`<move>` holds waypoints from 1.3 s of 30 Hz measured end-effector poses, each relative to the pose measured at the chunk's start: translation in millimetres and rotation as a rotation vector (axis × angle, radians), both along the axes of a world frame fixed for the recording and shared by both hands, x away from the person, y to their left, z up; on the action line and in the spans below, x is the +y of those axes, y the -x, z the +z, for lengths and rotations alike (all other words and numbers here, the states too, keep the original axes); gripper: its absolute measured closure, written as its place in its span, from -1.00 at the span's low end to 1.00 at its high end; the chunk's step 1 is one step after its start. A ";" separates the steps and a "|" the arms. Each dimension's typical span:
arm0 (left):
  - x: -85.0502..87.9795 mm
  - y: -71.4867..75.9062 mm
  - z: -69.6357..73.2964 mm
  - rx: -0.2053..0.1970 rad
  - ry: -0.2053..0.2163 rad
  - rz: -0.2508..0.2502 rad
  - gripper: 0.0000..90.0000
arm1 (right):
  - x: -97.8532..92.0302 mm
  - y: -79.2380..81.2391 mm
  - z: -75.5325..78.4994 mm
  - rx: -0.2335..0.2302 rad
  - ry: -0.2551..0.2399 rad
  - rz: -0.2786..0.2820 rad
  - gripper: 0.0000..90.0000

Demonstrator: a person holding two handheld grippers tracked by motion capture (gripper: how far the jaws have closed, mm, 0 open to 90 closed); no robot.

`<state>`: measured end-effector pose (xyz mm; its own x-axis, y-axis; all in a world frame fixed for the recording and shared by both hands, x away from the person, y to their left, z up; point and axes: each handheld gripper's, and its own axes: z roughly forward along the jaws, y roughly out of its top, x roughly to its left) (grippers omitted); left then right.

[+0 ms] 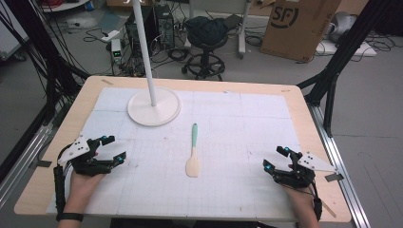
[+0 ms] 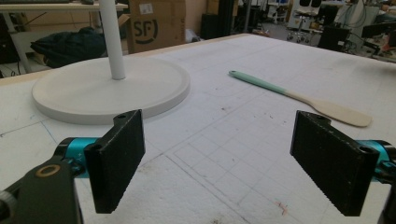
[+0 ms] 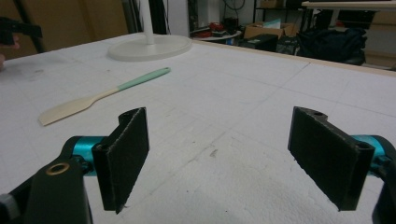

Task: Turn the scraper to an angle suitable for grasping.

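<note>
My left tongs and right tongs rest wide and empty near the tabletop's side edges. The spatula lies untouched mid-tabletop, near the lamp base. Approach not begun; next, one must reach for its handle.

**A:** anyone catch readable text anywhere in that shot?

**B:** just "SF", printed in dark letters inside a round logo on the cardboard box that stood on the floor beyond the table. Same "SF" was visible on it behind the lamp pole too.
</note>
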<state>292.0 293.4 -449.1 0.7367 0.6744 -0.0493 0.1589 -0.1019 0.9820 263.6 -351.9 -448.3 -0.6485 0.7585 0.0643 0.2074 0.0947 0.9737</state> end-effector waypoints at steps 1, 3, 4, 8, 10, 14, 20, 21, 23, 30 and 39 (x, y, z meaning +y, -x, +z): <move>0.0 0.0 0.0 0.000 0.003 0.000 -0.59 | 0.1 0.3 0.0 0.000 0.002 -0.001 -0.57; 0.2 -0.1 -0.1 0.000 0.004 0.000 -0.59 | 0.5 0.3 -0.1 -0.005 0.005 0.000 -0.57; 0.2 -0.1 -0.1 0.000 0.004 0.000 -0.59 | 0.5 0.2 0.0 -0.008 0.008 0.001 -0.57; 0.1 -0.2 0.1 -0.001 -0.002 -0.002 -0.59 | 0.8 0.8 0.0 -0.005 0.009 0.000 -0.57; 0.2 -0.1 0.1 0.000 -0.001 0.001 -0.60 | 0.8 1.0 0.0 -0.009 0.009 0.000 -0.57; 0.1 -0.1 0.1 0.000 -0.001 0.001 -0.60 | 0.7 1.1 0.0 -0.011 0.010 0.003 -0.57; 0.2 -0.3 0.0 0.001 0.000 0.001 -0.60 | 0.5 0.9 0.0 -0.009 0.007 0.002 -0.57; 0.2 -0.2 0.0 0.000 0.000 0.001 -0.60 | 0.6 0.9 0.0 -0.008 0.007 0.003 -0.57; 0.1 -0.1 0.0 0.000 -0.001 0.002 -0.60 | 0.5 1.0 0.0 -0.006 0.006 0.000 -0.57; 0.0 -0.2 0.0 0.001 -0.001 0.003 -0.60 | -0.2 0.5 -0.1 -0.006 0.001 0.001 -0.57; 0.2 -0.6 0.0 0.005 0.003 0.005 -0.59 | 1.0 -4.1 1.4 0.027 0.012 0.004 -0.10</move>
